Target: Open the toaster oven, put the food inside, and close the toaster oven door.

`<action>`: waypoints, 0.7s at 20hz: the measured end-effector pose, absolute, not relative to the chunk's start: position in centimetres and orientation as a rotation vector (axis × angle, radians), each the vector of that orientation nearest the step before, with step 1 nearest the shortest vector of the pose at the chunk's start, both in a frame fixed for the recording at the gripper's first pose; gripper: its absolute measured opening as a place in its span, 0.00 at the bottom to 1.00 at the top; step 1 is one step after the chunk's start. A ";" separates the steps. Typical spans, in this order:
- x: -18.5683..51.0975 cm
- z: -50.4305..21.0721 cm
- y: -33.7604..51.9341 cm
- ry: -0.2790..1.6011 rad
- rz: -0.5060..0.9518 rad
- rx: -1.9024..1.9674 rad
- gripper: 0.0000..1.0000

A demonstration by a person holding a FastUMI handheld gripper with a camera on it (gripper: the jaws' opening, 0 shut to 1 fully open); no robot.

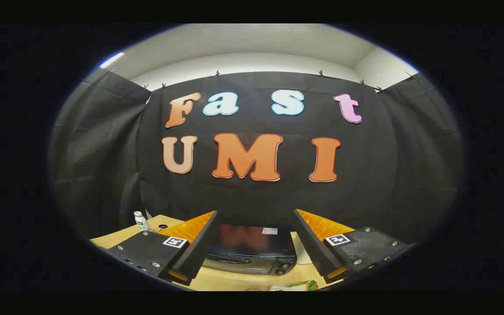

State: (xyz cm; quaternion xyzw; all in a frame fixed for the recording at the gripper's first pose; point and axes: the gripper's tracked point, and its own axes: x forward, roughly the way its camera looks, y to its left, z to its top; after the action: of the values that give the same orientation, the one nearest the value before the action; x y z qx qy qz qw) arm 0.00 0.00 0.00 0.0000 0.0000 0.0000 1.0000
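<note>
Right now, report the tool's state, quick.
Tool: open, fingers spread wide, holding nothing; the toaster oven sits beyond them, its door closed.

Black cloth wall (256,197) hung by clips below a white wall (243,61); a ceiling light (112,60) above its left; wooden table (217,280) at its foot

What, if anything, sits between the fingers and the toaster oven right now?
Nothing visible does. The gripper is open, and the toaster oven sits on the table beyond its fingers, door shut. A small bottle stands well off to one side.
</note>
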 end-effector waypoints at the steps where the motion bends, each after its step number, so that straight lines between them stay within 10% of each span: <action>1: 0.0 0.1 0.2 -0.002 0.005 0.004 0.99; 14: 0.1 2.1 1.3 -0.030 0.053 0.020 0.99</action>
State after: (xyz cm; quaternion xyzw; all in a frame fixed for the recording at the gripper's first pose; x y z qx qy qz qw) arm 0.12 1.35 2.13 0.0098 -0.0151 0.0267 0.9995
